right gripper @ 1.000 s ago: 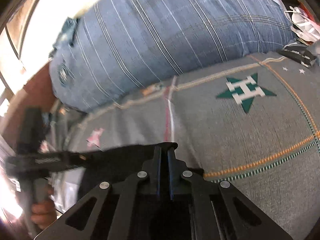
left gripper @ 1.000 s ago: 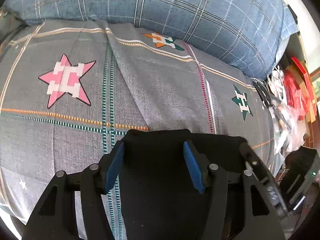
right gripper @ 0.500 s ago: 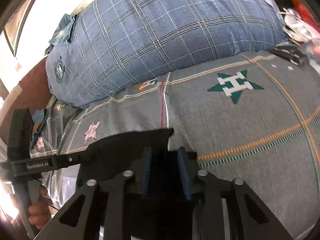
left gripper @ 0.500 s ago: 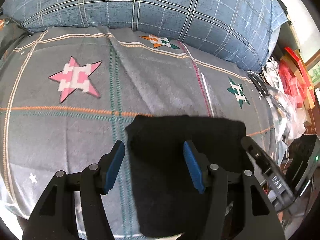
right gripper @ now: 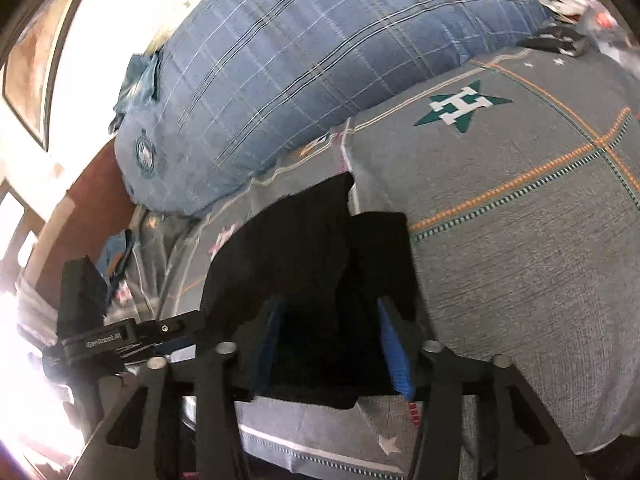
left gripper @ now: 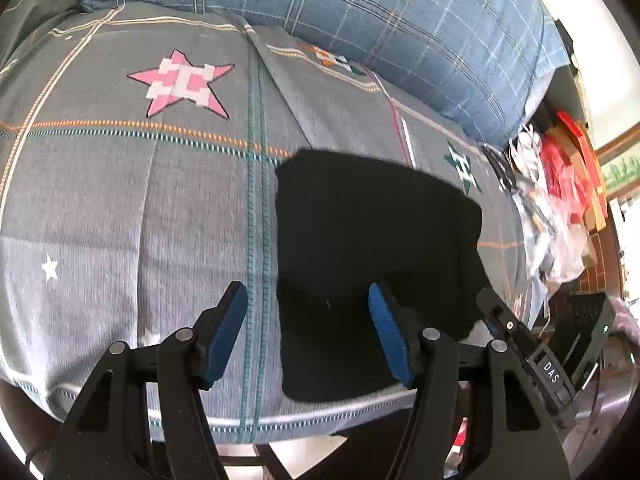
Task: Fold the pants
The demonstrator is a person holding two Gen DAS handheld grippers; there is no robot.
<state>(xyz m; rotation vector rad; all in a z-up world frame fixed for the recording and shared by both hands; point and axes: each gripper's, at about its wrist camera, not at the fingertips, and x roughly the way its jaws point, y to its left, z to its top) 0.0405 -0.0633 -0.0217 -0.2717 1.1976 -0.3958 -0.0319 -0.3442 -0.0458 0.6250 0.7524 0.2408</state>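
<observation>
1. Pants (left gripper: pixel 372 248): black, lying in a compact rectangular bundle on the grey star-print bedsheet (left gripper: pixel 120 208), near the bed's front edge.
2. Left gripper (left gripper: pixel 308 328): jaws spread wide, nothing between the pads, hovering at the bundle's near-left side.
3. Right gripper (right gripper: pixel 332 340): jaws spread, straddling the near edge of the cloth, not pinching it.
4. Judgement: folding looks essentially done; one upper flap sits uneven in the right wrist view, so perhaps a final smoothing remains.
5. Blue plaid pillow (left gripper: pixel 360 20) lies behind, apart from the pants.

The pants (left gripper: pixel 372 232) are matt black cloth — soft-looking. The bedsheet (left gripper: pixel 120 200) is grey woven cloth, slightly coarse; the quilt (right gripper: pixel 320 64) is blue checked fabric — matt.
</observation>
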